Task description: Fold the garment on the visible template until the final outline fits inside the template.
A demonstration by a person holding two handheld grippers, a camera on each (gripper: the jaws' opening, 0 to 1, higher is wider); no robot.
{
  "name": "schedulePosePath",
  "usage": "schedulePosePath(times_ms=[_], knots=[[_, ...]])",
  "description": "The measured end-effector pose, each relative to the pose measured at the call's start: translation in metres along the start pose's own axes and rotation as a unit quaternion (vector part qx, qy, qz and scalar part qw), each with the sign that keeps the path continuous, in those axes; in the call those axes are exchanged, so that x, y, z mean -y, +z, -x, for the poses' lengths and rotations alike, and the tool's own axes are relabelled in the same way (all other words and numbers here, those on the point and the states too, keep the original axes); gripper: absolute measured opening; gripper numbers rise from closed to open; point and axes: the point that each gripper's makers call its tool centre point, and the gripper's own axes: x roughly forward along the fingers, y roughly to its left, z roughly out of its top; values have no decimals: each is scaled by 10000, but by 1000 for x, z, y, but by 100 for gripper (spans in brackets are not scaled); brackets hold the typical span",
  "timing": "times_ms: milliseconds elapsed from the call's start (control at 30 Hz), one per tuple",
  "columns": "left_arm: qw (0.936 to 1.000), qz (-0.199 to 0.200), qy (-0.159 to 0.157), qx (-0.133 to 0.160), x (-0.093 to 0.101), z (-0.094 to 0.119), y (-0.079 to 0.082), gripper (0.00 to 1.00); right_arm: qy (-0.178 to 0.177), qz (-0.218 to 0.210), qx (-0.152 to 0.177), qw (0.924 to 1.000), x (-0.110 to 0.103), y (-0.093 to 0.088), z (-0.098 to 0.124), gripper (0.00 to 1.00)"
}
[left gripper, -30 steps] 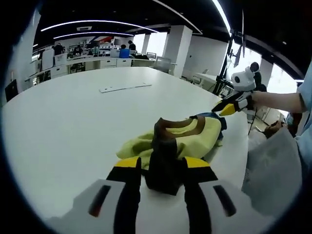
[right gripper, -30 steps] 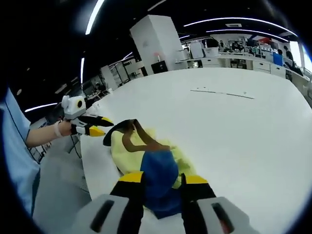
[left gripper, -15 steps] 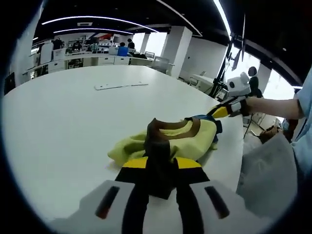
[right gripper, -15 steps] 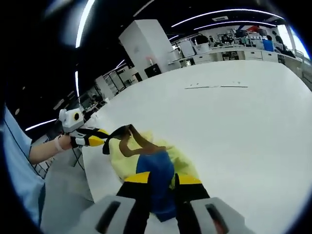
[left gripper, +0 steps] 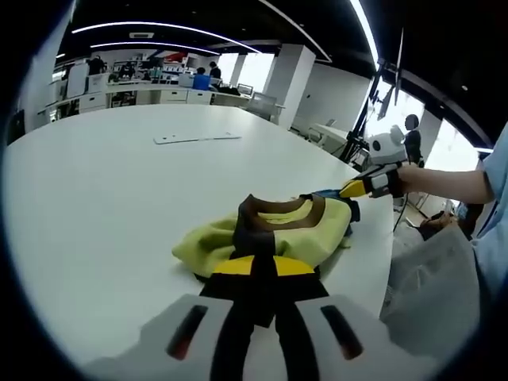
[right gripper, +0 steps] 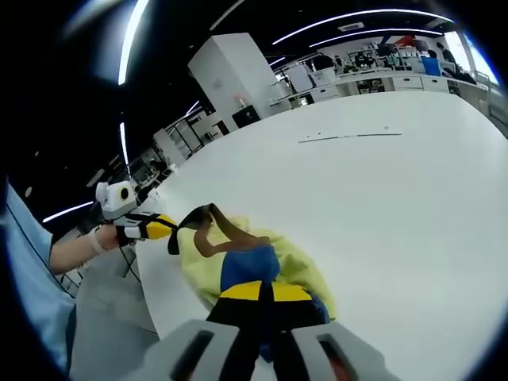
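- L gripper [left gripper: 262,274]: jaws closed on the garment's [left gripper: 266,230] dark brown collar edge, cloth pinched right at the tips.
- R gripper [right gripper: 262,298]: jaws closed on a blue part of the same garment, just ahead of its tips.
- Garment: yellow w/ brown trim, bunched in a heap on the white table [left gripper: 103,198], close to the near edge. Lies directly fwd of both grippers, which sit at opposite ends of it.
- Each gripper shows in the other's view, at the far end of the heap, so the long axis runs gripper to gripper.
- Thin marked strip [left gripper: 198,140] lies well beyond the heap, further in on the table. Possibly the template, can't confirm.
- Judgement: garment not yet spread; step in hand looks like a two-point grab before lifting and laying it flat.
- Key relation: the grips face each other, so pulling apart along that axis should open the cloth. Neither hand is nearer; both already hold.
- Risk: heap sits close to the edge and could slide off if dragged that way.
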Motion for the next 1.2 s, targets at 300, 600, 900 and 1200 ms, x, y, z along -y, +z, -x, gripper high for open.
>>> schedulePosePath(times_ms=[300, 600, 900, 1200], knots=[[9989, -227, 365, -208, -12, -3, -9, 11, -10, 21, 43, 10000, -4, 1, 4, 0], [9988, 227, 429, 74, -15, 7, 1, 0, -102, 271, 146, 9995, -7, 7, 10, 0], [9970, 110, 483, 594, -16, 42, 43, 0, -166, 743, 584, 9954, -26, 37, 34, 0], [9924, -85, 503, 1123, -6, 75, 101, 0, -153, 1150, 1313, 9845, -53, 87, 73, 0]])
